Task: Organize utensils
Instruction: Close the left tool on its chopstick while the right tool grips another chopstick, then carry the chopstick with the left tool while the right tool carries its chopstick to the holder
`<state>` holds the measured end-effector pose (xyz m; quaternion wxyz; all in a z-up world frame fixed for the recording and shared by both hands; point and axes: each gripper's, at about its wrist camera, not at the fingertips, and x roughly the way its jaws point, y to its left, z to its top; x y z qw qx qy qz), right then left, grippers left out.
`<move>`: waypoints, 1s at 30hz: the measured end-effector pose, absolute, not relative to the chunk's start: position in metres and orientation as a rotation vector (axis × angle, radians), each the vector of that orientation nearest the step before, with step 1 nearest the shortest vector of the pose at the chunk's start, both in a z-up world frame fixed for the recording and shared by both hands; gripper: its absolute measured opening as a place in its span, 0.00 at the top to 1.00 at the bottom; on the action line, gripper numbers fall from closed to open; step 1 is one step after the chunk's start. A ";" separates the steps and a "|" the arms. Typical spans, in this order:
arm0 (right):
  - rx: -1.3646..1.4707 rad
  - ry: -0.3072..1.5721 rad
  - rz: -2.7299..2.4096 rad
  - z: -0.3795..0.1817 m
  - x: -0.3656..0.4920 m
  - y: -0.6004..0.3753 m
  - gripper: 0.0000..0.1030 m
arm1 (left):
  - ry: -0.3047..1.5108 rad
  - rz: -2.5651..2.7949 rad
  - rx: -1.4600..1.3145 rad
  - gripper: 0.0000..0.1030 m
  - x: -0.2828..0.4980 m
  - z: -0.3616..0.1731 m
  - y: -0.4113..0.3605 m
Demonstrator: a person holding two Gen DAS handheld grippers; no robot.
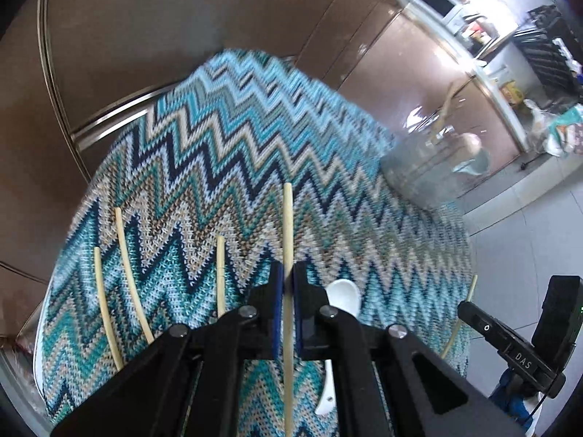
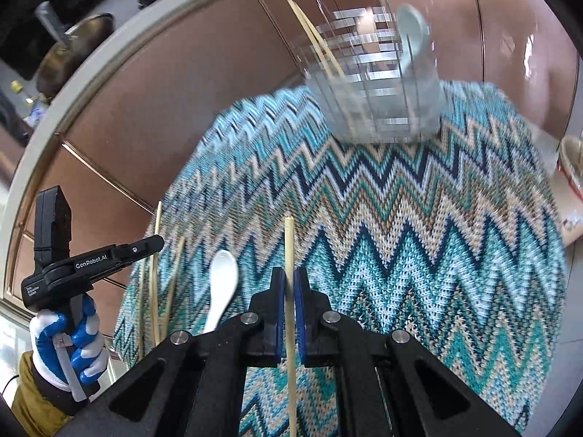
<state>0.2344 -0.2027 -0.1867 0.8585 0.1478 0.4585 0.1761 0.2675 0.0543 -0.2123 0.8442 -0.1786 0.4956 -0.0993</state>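
Observation:
My left gripper (image 1: 288, 277) is shut on a bamboo chopstick (image 1: 288, 225) held above the zigzag cloth (image 1: 233, 167). My right gripper (image 2: 289, 281) is shut on another chopstick (image 2: 289, 247). Three loose chopsticks (image 1: 127, 273) lie on the cloth at the left of the left wrist view. A white spoon (image 1: 342, 296) lies beside the left jaws; it also shows in the right wrist view (image 2: 221, 284). A clear utensil holder (image 2: 375, 83) at the cloth's far side holds chopsticks (image 2: 313, 36) and a pale spoon (image 2: 411, 25).
The cloth covers a small table in front of brown glossy cabinet doors (image 1: 182, 36). The holder also shows at the right in the left wrist view (image 1: 430, 167). A bowl (image 2: 572, 160) stands at the right edge. Tiled floor (image 1: 517, 225) lies to the right.

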 end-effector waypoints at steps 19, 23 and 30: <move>0.230 0.645 0.363 -0.086 0.172 -0.199 0.94 | 0.769 -0.285 -0.319 0.95 0.205 -0.107 0.043; 0.222 0.570 0.350 -0.067 0.174 -0.210 0.94 | 0.730 -0.310 -0.314 0.95 0.212 -0.089 0.028; 0.204 0.400 0.329 -0.028 0.193 -0.229 0.94 | 0.628 -0.385 -0.317 0.95 0.247 -0.046 -0.009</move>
